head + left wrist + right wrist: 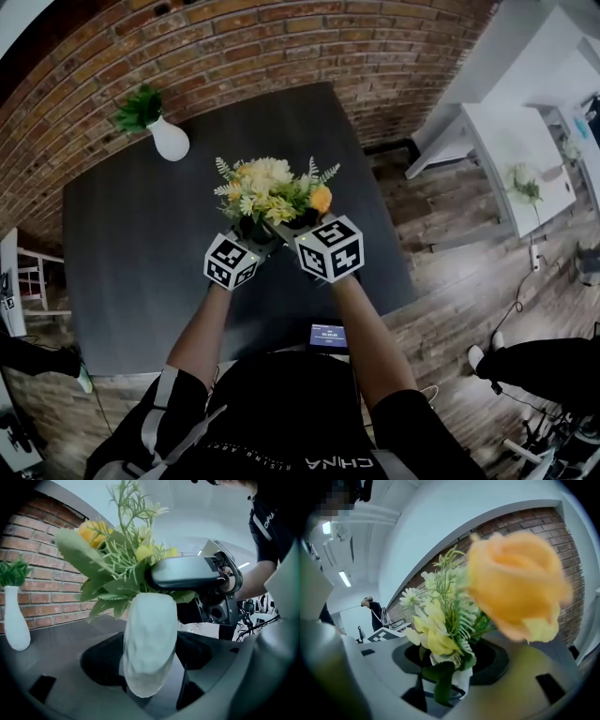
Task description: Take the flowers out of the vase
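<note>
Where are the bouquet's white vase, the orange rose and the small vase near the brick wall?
white vase [150,641], left gripper view, middle of its body.
orange rose [513,581], right gripper view, centre of the bloom.
small vase [171,142], head view, its white belly.

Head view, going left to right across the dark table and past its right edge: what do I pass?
Small white vase with green sprig → left gripper → right gripper → white table. The bouquet spans both grippers, so it is left out.
</note>
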A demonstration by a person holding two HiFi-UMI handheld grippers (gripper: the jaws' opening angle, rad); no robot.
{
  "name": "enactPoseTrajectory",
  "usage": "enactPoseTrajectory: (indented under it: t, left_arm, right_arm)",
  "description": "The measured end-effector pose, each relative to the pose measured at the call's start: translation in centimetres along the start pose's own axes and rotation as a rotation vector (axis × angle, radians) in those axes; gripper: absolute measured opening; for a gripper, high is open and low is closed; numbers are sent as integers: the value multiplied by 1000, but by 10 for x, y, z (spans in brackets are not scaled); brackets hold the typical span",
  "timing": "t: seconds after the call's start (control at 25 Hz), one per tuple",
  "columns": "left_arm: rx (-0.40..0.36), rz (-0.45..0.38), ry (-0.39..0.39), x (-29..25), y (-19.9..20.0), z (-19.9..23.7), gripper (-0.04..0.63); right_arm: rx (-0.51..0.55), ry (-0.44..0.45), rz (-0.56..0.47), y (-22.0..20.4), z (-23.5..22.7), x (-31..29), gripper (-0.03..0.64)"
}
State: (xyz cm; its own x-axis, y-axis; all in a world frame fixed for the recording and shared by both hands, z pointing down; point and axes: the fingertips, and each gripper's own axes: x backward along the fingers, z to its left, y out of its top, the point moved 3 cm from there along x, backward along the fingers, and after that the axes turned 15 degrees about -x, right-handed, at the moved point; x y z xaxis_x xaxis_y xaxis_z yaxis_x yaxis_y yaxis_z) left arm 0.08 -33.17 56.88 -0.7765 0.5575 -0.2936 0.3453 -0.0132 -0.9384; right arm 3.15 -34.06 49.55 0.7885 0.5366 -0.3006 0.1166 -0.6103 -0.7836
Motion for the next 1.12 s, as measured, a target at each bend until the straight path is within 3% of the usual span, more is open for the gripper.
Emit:
enactPoseTrajectory:
  t: [0.16,0.48,1.12]
  left_arm:
    - [-1,3,0,0,0,0,341]
    - [-1,25,-2,1,0,0,342]
    - [13,42,8,8,-5,0,345]
  right_arm:
    - [9,-6,-15,4,-1,2,174]
    - [30,-40,-43,10,-3,10,88]
    - [10,8,-121,32,13,27,75]
